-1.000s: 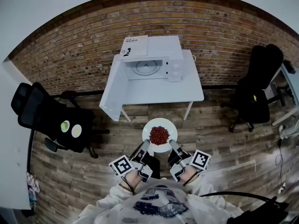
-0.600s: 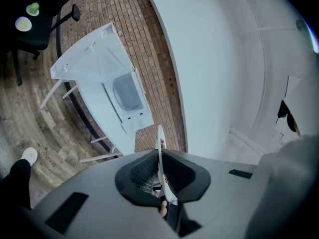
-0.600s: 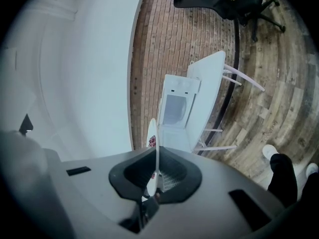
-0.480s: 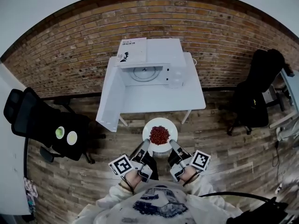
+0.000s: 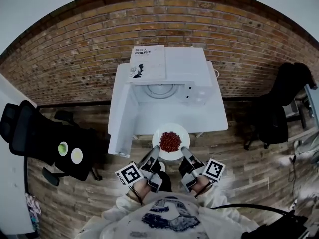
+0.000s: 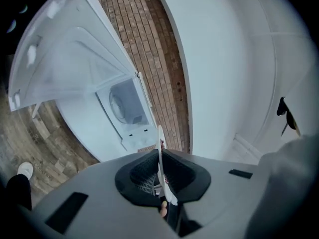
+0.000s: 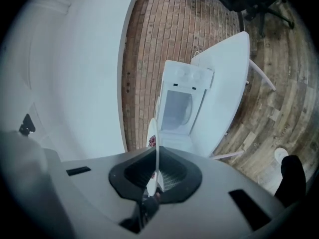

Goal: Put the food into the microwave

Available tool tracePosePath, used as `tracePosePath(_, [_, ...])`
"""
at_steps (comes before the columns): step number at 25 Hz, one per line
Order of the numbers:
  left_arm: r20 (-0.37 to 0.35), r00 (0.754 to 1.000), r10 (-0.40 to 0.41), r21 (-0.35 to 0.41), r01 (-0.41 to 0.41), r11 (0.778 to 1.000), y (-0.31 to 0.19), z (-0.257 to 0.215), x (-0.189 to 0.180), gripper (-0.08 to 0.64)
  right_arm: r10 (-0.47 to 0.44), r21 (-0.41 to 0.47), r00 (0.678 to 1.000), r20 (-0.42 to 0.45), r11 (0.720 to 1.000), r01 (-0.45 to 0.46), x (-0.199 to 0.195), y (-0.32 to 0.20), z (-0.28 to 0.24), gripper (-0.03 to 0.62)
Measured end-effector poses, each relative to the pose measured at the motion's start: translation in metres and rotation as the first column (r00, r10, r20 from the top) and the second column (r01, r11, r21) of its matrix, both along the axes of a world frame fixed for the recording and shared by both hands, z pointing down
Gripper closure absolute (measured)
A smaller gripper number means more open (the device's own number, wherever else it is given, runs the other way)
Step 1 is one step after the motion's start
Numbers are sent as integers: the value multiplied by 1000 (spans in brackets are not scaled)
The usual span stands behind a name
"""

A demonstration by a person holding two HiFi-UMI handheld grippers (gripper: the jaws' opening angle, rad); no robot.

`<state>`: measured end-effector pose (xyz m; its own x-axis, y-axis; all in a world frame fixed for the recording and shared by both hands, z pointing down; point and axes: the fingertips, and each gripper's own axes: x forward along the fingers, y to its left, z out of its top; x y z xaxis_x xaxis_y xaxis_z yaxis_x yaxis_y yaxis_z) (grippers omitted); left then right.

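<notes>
The food [image 5: 170,141], a heap of small dark red pieces, lies in the middle of a white plate [image 5: 157,135] held level in the air at the centre of the head view, a little below the middle. The left claw [image 5: 155,154] grips the plate's rim at its lower left and the right claw [image 5: 185,154] grips it at its lower right. In each gripper view the jaws are pressed nearly together on the thin white rim, which stands edge-on between the pads. Each claw carries a cube with square markers, and the person's sleeves show at the bottom of the head view.

Just above the plate in the head view is a white worktop [image 5: 212,117], and the plate overlaps its near edge. At the back of the worktop stands a white microwave [image 5: 185,63], its door [image 5: 121,114] swung wide open toward the left of the frame. Its cavity faces the plate, with a round turntable [image 5: 160,89] inside. A white booklet [image 5: 148,62] lies on top of the microwave, at its left.

Behind the worktop runs a brick wall [image 5: 75,46], and the floor [image 5: 249,168] is of wooden planks. A black office chair [image 5: 30,133] stands at the left of the frame with two round things, one green [image 5: 62,148] and one pale [image 5: 76,156], on it. Another black chair [image 5: 281,103] stands at the right
</notes>
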<state>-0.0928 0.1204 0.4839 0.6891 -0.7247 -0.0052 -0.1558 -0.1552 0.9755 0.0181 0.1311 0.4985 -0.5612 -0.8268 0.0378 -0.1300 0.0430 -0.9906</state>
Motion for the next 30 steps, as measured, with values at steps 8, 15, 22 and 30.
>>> tracePosePath(8, [49, 999, 17, -8, -16, 1000, -78, 1, -19, 529, 9, -6, 1000, -10, 1000, -9, -15, -78, -7, 571])
tracePosePath(15, [61, 997, 47, -15, -46, 999, -124, 5, -24, 529, 36, -20, 999, -22, 999, -36, -18, -120, -3, 571])
tracePosePath(22, [79, 996, 38, -50, -34, 998, -142, 8, -24, 529, 28, -36, 1000, -15, 999, -29, -18, -140, -3, 572])
tracePosePath(30, [140, 990, -6, -50, 13, 999, -162, 11, -15, 529, -23, -47, 1000, -6, 999, 23, -5, -165, 0, 571])
